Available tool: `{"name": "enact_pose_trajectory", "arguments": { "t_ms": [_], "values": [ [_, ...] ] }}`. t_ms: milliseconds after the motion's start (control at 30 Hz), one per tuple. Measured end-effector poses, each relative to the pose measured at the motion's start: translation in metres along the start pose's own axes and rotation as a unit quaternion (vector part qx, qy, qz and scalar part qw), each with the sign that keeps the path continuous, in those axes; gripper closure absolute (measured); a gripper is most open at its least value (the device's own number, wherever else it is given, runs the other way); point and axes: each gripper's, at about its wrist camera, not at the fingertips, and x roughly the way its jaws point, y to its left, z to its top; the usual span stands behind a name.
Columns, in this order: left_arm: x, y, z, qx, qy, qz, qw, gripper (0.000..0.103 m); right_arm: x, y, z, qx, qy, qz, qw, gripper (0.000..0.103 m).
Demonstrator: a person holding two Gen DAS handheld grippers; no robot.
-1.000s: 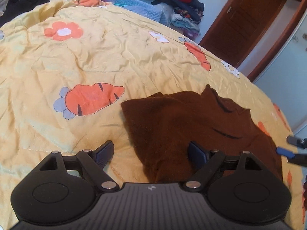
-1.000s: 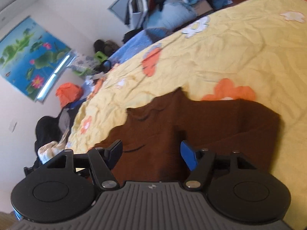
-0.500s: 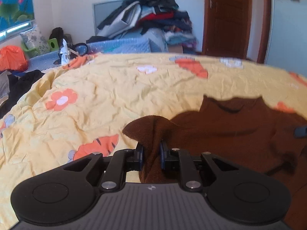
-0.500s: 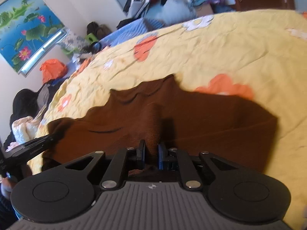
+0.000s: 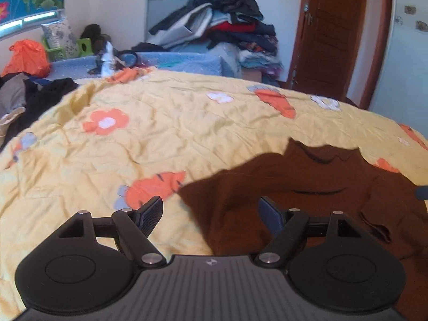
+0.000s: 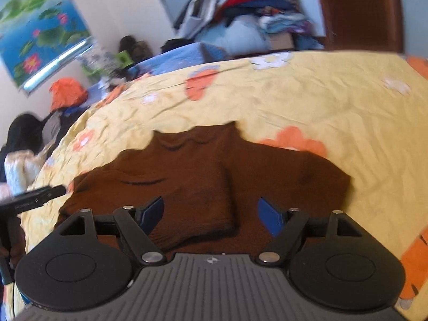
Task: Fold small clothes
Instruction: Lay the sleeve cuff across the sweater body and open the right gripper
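Garment: brown top lying spread on the yellow carrot-print bedspread, one flap folded over its middle.
Left gripper: jaws just having been opening, now standing wide, hovering over the garment's left edge, nothing pressed between the pads.
Right gripper: jaws likewise just opening, standing wide above the folded flap, gripping nothing.
Background: heaped clothes pile sitting beside a wooden door.

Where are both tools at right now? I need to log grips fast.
Left tool: open, just released, holding nothing; brown garment lies below.
Right tool: open, just released, holding nothing.
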Motion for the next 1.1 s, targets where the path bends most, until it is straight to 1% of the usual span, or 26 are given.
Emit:
{"name": "enact_pose_trajectory", "arguments": {
  "t_ms": [67,133,167,200,233,267,333,367,400,433,467,500,533,567,633,667,700,733,767,800,833,867,900,933,1033,1100],
  "values": [
    [0.013,-0.016,-0.008,0.017,0.026,-0.006,0.9995,0.024,0.013,0.015,0.0,-0.025,0.013,-0.006,1.0,0.009],
    [0.028,-0.03,-0.021,0.044,0.06,-0.009,0.9972,0.025,0.033,0.021,-0.006,-0.046,0.04,-0.021,0.998,0.009],
    [0.035,-0.033,-0.03,0.053,0.068,-0.006,0.9963,0.024,0.044,0.02,-0.011,-0.052,0.062,-0.036,0.996,0.009],
    [0.033,-0.029,-0.037,0.041,0.042,-0.009,0.9982,0.022,0.053,0.018,-0.018,-0.061,0.073,-0.053,0.994,0.007],
    [0.033,-0.025,-0.038,0.032,0.044,-0.014,0.9984,0.021,0.052,0.02,-0.024,-0.092,0.053,-0.061,0.992,0.004],
    [0.031,-0.021,-0.038,0.024,0.049,-0.017,0.9984,0.021,0.052,0.023,-0.028,-0.105,0.058,-0.069,0.99,0.004],
    [0.025,-0.017,-0.034,0.012,0.054,-0.014,0.9984,0.021,0.046,0.027,-0.026,-0.094,0.066,-0.07,0.991,0.005],
    [0.021,-0.017,-0.033,0.008,0.049,-0.017,0.9986,0.022,0.042,0.029,-0.024,-0.091,0.062,-0.064,0.992,0.006],
    [0.02,-0.019,-0.032,0.012,0.044,-0.019,0.9988,0.023,0.039,0.032,-0.024,-0.093,0.055,-0.058,0.992,0.005],
    [0.023,-0.022,-0.031,0.02,0.048,-0.015,0.9986,0.023,0.04,0.034,-0.024,-0.095,0.052,-0.057,0.992,0.004],
    [0.029,-0.026,-0.032,0.025,0.06,-0.009,0.9979,0.023,0.045,0.034,-0.026,-0.095,0.059,-0.061,0.992,0.003],
    [0.034,-0.026,-0.035,0.025,0.064,-0.011,0.9976,0.022,0.053,0.032,-0.029,-0.095,0.076,-0.068,0.99,0.0],
    [0.034,-0.025,-0.037,0.024,0.054,-0.014,0.9982,0.019,0.056,0.034,-0.033,-0.119,0.069,-0.077,0.987,0.0],
    [0.035,-0.023,-0.037,0.025,0.052,-0.013,0.9983,0.017,0.057,0.037,-0.035,-0.139,0.071,-0.084,0.984,0.0],
    [0.028,-0.017,-0.035,0.005,0.062,-0.014,0.9979,0.018,0.049,0.039,-0.032,-0.125,0.073,-0.089,0.985,0.002],
    [0.022,-0.015,-0.035,-0.001,0.059,-0.024,0.998,0.019,0.041,0.04,-0.031,-0.116,0.066,-0.079,0.988,0.002],
    [0.018,-0.016,-0.038,0.004,0.052,-0.03,0.9982,0.018,0.033,0.041,-0.033,-0.114,0.055,-0.068,0.99,0.0],
    [0.019,-0.02,-0.041,0.019,0.053,-0.027,0.998,0.018,0.031,0.042,-0.035,-0.116,0.049,-0.064,0.99,0.0],
    [0.024,-0.025,-0.046,0.037,0.061,-0.017,0.9974,0.017,0.035,0.041,-0.038,-0.119,0.058,-0.069,0.989,0.0],
    [0.024,-0.027,-0.05,0.043,0.042,-0.013,0.9981,0.012,0.044,0.036,-0.043,-0.119,0.076,-0.079,0.987,0.0],
    [0.025,-0.026,-0.051,0.047,0.039,-0.012,0.9981,0.011,0.044,0.037,-0.049,-0.147,0.053,-0.085,0.984,0.0],
    [0.024,-0.023,-0.049,0.038,0.047,-0.013,0.9981,0.011,0.044,0.036,-0.05,-0.151,0.052,-0.083,0.984,0.0],
    [0.021,-0.019,-0.046,0.025,0.058,-0.014,0.9979,0.011,0.04,0.035,-0.048,-0.132,0.055,-0.081,0.986,0.0],
    [0.014,-0.014,-0.045,0.016,0.06,-0.016,0.9979,0.012,0.033,0.034,-0.045,-0.11,0.06,-0.08,0.989,0.0],
    [-0.011,0.001,-0.053,0.016,0.039,-0.018,0.999,0.012,0.0,0.027,-0.052,-0.084,0.038,-0.052,0.994,0.0],
    [-0.02,0.011,-0.062,0.009,0.047,-0.014,0.9988,0.012,-0.018,0.018,-0.06,-0.069,0.03,-0.055,0.996,0.0]
  ]
}}
